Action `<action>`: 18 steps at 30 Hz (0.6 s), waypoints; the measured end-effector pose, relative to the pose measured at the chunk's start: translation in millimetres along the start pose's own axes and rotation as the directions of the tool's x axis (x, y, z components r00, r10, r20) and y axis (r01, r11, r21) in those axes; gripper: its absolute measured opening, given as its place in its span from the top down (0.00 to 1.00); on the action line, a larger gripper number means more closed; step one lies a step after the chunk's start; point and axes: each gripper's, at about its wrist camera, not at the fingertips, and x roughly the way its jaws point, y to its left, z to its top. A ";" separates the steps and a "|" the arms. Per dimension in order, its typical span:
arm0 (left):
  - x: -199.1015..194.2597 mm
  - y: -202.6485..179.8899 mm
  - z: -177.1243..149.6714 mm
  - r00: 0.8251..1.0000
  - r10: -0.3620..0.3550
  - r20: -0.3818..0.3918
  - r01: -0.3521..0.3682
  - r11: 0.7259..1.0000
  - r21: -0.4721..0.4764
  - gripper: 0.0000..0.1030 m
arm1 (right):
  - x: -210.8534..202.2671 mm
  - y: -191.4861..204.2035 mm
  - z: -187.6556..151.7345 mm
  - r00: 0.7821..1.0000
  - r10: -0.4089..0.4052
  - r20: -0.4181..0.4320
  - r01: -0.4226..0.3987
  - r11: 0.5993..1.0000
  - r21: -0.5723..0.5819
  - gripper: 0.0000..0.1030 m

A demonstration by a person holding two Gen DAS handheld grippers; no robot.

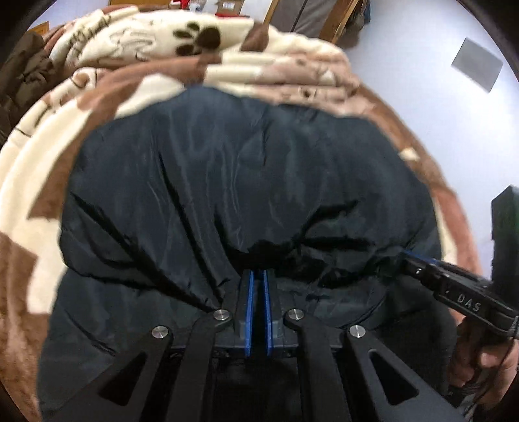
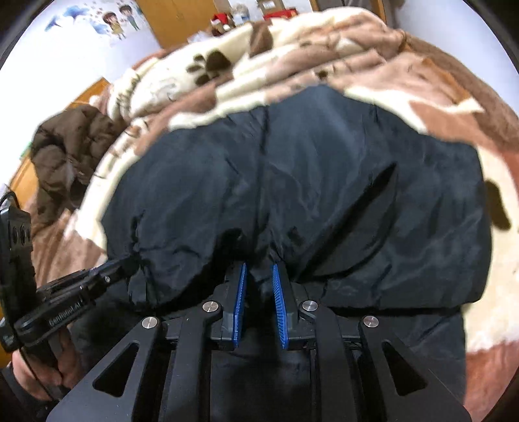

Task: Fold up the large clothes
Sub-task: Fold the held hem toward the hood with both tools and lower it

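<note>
A dark navy padded jacket lies bunched on a cream and brown paw-print blanket. My left gripper is at its near edge, blue pads almost together and pinching a gathered fold. In the right wrist view the same jacket fills the middle. There my right gripper stands at the near hem, its pads apart, with a loose tuck of fabric between them. The left gripper bites the hem at the left. The right gripper shows at the jacket's right edge.
A brown puffy coat lies on the blanket to the left. Wooden furniture and small items stand at the back. A grey square sits on the pale surface at right. A hand holds the left gripper's handle.
</note>
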 end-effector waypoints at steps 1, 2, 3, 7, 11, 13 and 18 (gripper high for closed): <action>5.5 1.4 -2.2 1.000 0.007 -0.002 -0.007 1.000 -0.001 0.93 | 6.0 -3.6 -4.1 1.000 -0.006 -0.012 0.006 1.000 0.002 0.83; 9.4 2.5 -3.0 1.000 0.011 0.000 -0.011 1.000 -0.002 0.93 | 14.1 -7.0 -7.6 1.000 -0.013 -0.021 0.013 1.000 0.005 0.83; 13.3 2.8 -3.8 1.000 0.018 0.002 -0.018 1.000 0.004 0.93 | 17.8 -9.6 -9.7 1.000 -0.011 -0.020 0.011 1.000 0.008 0.83; 28.6 -1.3 -1.2 0.998 0.063 -0.002 -0.063 0.997 0.033 0.93 | 31.8 -21.5 -12.7 1.000 0.016 -0.013 -0.016 0.999 0.036 0.83; 32.6 -5.3 8.5 0.996 0.085 -0.026 -0.084 0.996 0.032 0.93 | 29.1 -20.1 -11.6 0.999 0.004 -0.037 -0.003 1.000 0.007 0.83; 22.4 -6.1 9.4 0.997 0.075 -0.035 -0.074 0.997 0.025 0.93 | 19.6 -15.6 -12.3 0.999 -0.017 -0.047 0.017 1.000 -0.015 0.83; -22.4 -4.5 5.6 0.999 0.034 0.002 -0.034 0.999 0.033 0.93 | -34.1 -6.2 -9.8 0.999 -0.016 0.050 0.020 0.995 -0.096 0.83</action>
